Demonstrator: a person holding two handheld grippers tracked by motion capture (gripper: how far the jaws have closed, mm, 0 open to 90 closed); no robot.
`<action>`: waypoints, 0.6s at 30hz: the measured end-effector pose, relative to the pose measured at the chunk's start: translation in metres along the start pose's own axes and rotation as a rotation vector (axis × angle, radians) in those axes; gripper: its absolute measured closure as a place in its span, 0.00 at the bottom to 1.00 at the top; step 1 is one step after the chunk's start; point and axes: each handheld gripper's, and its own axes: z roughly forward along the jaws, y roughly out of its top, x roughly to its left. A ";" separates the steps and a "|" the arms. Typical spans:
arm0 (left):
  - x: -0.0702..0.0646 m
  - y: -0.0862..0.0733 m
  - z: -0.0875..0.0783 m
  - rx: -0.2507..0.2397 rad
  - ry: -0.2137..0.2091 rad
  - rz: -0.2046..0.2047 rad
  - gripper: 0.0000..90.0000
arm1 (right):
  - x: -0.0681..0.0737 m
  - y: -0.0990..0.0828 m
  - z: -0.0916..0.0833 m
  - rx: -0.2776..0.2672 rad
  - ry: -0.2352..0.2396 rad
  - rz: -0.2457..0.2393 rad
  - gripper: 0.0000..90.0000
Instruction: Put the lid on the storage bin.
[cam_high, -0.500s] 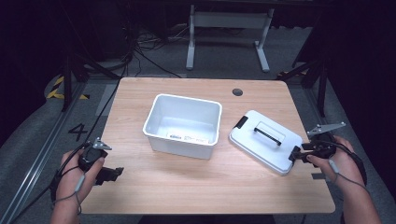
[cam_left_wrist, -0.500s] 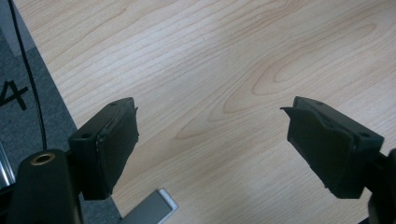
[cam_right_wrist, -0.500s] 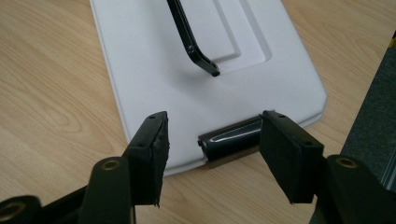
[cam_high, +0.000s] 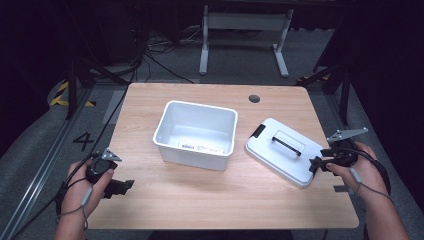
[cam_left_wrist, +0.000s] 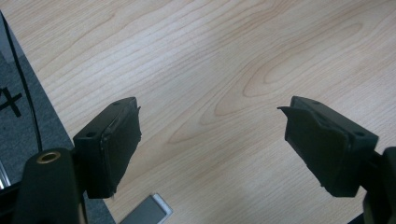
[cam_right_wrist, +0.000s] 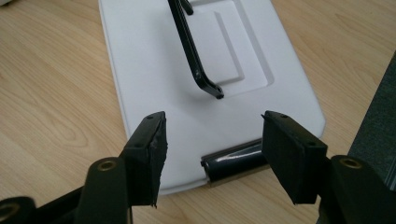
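Observation:
A white open bin (cam_high: 195, 132) stands in the middle of the wooden table (cam_high: 200, 195). To its right a white lid (cam_high: 282, 152) lies flat, with a black handle (cam_high: 288, 143) on top. My right gripper (cam_high: 316, 164) sits at the lid's near right end. In the right gripper view the right gripper (cam_right_wrist: 215, 121) is open. Its jaws stand on either side of a black latch (cam_right_wrist: 231, 163) on the lid's (cam_right_wrist: 154, 70) edge, and the pads are clear of it. My left gripper (cam_high: 124, 186) rests near the table's front left, open over bare wood (cam_left_wrist: 212, 105).
A dark round hole (cam_high: 254, 98) marks the table's far right. A metal stand (cam_high: 242, 25) and cables lie on the floor beyond the table. The table's left edge and grey floor (cam_left_wrist: 18, 121) are close beside the left gripper.

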 end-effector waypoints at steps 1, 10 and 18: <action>0.000 0.000 0.000 -0.002 0.000 0.002 0.21 | 0.000 0.002 0.000 -0.004 0.001 -0.005 0.45; 0.000 0.001 0.000 0.001 -0.004 0.011 0.21 | 0.000 0.021 0.002 -0.012 -0.003 -0.035 0.44; 0.001 0.000 0.000 -0.001 -0.006 0.011 0.21 | 0.000 0.042 0.007 -0.027 0.003 -0.071 0.45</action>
